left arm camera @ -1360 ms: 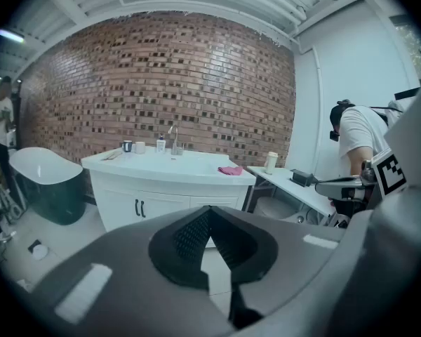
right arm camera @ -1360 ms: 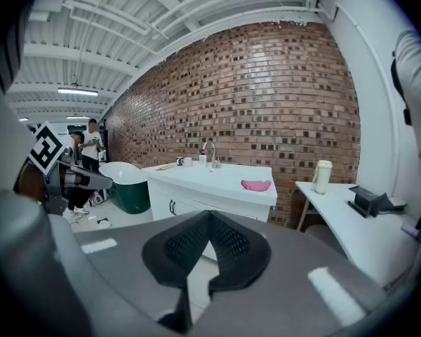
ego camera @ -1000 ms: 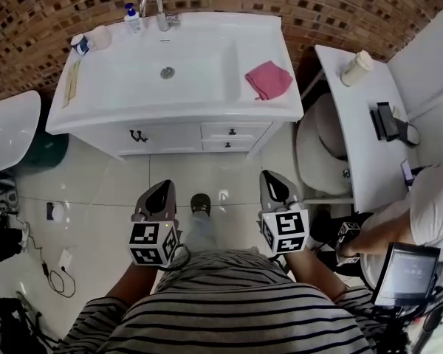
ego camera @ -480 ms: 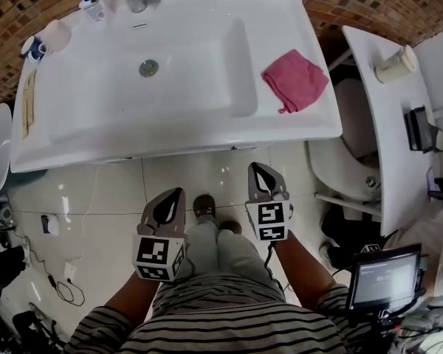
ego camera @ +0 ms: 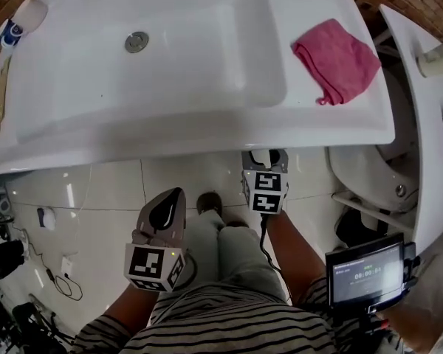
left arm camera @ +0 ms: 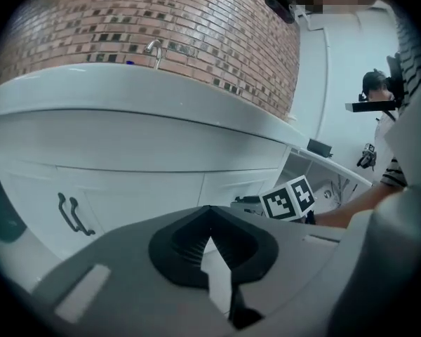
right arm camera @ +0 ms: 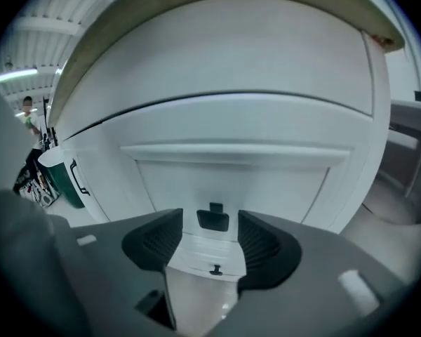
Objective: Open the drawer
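In the right gripper view the white upper drawer front [right arm camera: 231,181] fills the picture, with its dark pull handle [right arm camera: 212,220] straight ahead. My right gripper [right arm camera: 209,223] is opening; the handle shows in the gap beyond its pads, untouched. A lower drawer's small knob [right arm camera: 215,269] sits below. From the head view the right gripper [ego camera: 264,161] reaches under the vanity counter's front edge [ego camera: 207,135], which hides the drawers. My left gripper [ego camera: 166,201] hangs back over the floor, shut and empty [left arm camera: 210,234].
A pink cloth [ego camera: 336,59] lies on the counter right of the basin [ego camera: 170,57]. The cabinet's door handles [left arm camera: 70,215] are left of the drawers. A toilet [ego camera: 369,175] and a timer screen [ego camera: 365,275] stand at the right. Cables [ego camera: 55,279] trail on the floor at left.
Both grippers sank and moved toward the vanity, the right one furthest, now under the counter edge. The right jaws went from shut to open. The drawer fronts left the head view.
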### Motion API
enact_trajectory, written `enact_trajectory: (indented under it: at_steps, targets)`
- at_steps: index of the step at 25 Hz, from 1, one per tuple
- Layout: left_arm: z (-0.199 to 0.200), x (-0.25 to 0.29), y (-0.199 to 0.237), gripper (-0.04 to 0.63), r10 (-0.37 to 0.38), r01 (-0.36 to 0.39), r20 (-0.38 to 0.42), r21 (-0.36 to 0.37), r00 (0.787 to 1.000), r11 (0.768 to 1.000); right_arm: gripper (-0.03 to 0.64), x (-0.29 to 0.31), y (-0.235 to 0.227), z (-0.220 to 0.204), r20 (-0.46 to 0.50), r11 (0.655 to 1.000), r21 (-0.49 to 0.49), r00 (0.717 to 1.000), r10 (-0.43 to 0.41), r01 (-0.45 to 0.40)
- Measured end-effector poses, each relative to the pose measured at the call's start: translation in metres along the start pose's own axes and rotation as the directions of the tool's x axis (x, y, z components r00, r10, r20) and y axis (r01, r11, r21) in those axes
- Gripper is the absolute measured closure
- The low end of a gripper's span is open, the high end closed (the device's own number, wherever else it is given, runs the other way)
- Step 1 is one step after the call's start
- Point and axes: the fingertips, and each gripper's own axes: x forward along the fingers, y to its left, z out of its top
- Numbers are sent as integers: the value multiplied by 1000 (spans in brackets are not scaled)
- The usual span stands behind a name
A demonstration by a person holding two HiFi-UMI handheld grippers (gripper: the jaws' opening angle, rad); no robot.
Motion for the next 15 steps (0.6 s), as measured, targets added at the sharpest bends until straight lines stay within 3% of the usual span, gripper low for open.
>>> enact_trajectory:
  at_steps: [6,9,15]
  targets:
    - [-9,0,17,581,39,-40,-16,-12,999,999,378,7,5,-2,14,999,19,1000,-26,26]
    - [-5,-2,17,581,43,-43,-8,-4,999,999,471,5,1,2,13,998,-13,998,-56,56]
    - [-6,-8,16,581,50,-50,-9,-10,999,999,479,5,0,1,-8,998,-32,998,-59,58]
